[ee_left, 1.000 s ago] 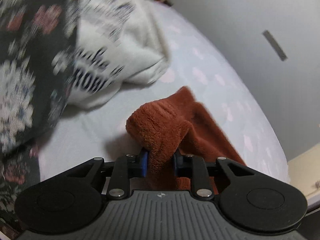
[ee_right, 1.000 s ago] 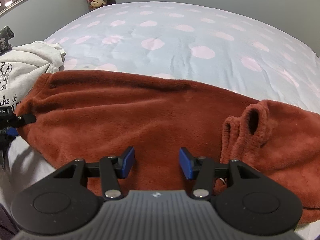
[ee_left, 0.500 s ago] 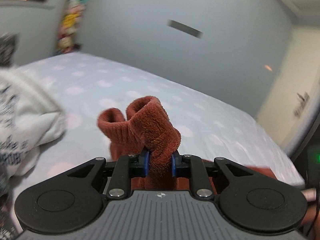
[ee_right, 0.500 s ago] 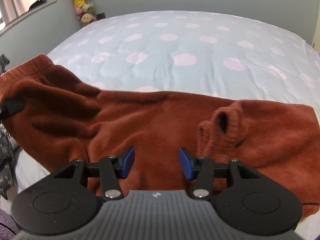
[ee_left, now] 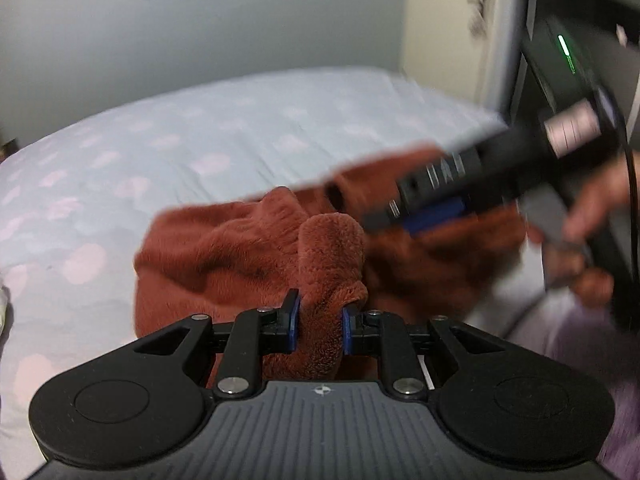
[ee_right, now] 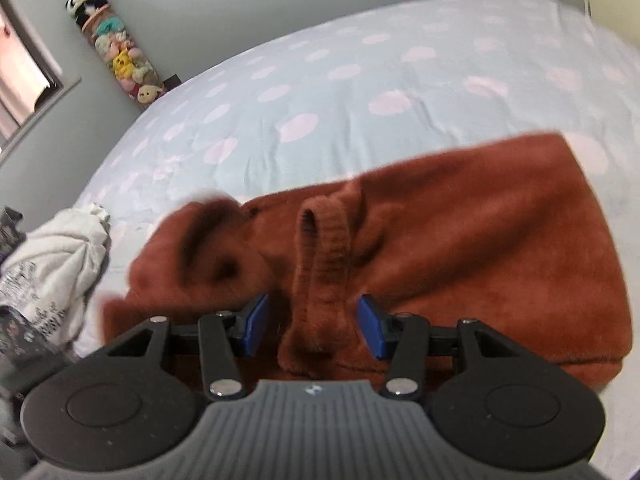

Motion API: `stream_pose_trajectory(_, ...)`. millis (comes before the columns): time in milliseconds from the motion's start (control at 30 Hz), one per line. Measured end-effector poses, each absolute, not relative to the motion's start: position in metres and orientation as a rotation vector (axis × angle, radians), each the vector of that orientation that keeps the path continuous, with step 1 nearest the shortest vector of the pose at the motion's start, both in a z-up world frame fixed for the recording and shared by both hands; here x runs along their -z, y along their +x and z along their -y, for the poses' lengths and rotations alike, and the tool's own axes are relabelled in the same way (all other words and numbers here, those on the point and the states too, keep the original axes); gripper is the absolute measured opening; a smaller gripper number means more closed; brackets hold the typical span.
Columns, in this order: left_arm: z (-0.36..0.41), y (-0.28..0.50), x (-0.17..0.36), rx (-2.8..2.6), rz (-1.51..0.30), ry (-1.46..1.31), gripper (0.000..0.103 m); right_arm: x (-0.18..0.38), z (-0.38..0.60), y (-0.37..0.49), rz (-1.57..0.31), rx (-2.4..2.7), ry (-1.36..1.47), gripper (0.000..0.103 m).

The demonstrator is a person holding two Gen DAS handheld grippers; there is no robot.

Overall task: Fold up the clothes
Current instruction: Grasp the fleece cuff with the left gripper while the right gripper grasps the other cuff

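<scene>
A spotted bedspread point(ee_right: 360, 80) under grey walls carries my rust fleece point(ee_right: 480, 248). My left gripper point(ee_left: 319, 322) pinches its cuff; my right gripper point(ee_right: 312, 322) straddles another cuff, half-open. Edges blur.

The rust-brown fleece garment point(ee_right: 480, 240) lies across the near part of the bed point(ee_right: 360, 80), which has a pale blue cover with pink dots. It is folded over on itself into a thick, soft-edged slab, its right end squared off near the bed's right edge. A ribbed cuff point(ee_right: 324, 240) stands up from the middle of it, open at the top. Toward the left end the plush fabric point(ee_left: 224, 248) bunches into loose humps, one fold lifted off the bed.
</scene>
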State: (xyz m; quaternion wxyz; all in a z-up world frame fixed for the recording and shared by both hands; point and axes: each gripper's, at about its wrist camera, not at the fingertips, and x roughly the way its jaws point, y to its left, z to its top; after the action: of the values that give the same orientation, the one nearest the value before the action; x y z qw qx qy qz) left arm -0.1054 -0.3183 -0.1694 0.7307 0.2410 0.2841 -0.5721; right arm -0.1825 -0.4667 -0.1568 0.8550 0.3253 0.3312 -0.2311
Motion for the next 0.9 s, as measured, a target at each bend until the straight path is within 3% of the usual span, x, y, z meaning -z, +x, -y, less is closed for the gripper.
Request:
stream_pose_trajectory(67, 0.317, -0.113, 0.174, 1.265, -0.632, 0.583, 0.024, 0.163, 0.468, -0.189, -0.688, 0.469, 0.725, 0.050)
stream_pose_trajectory(133, 0.315, -0.114, 0.172, 1.280, -0.649, 0.594, 0.034, 0.169, 0.469, -0.193, -0.686, 0.452, 0.754, 0.036)
stream_pose_trajectory(167, 0.313, -0.111, 0.168, 1.302, -0.673, 0.575, 0.044, 0.172, 0.469, -0.195, -0.683, 0.441, 0.770, 0.034)
stream_pose_trajectory(200, 0.310, -0.109, 0.165, 1.322, -0.698, 0.550, 0.048, 0.175, 0.470, -0.196, -0.679, 0.429, 0.785, 0.032)
stream_pose_trajectory(467, 0.327, -0.083, 0.137, 1.221, -0.791, 0.447, 0.049, 0.181, 0.469, -0.203, -0.638, 0.362, 0.836, 0.032)
stream_pose_trajectory(733, 0.391, -0.051, 0.160, 1.077, -0.932, 0.444, 0.049, 0.182, 0.460, -0.202, -0.635, 0.289, 0.807, 0.032)
stream_pose_trajectory(900, 0.392, -0.038, 0.175, 1.038, -1.029, 0.421, 0.033, 0.186, 0.460, -0.201, -0.645, 0.288, 0.786, 0.032)
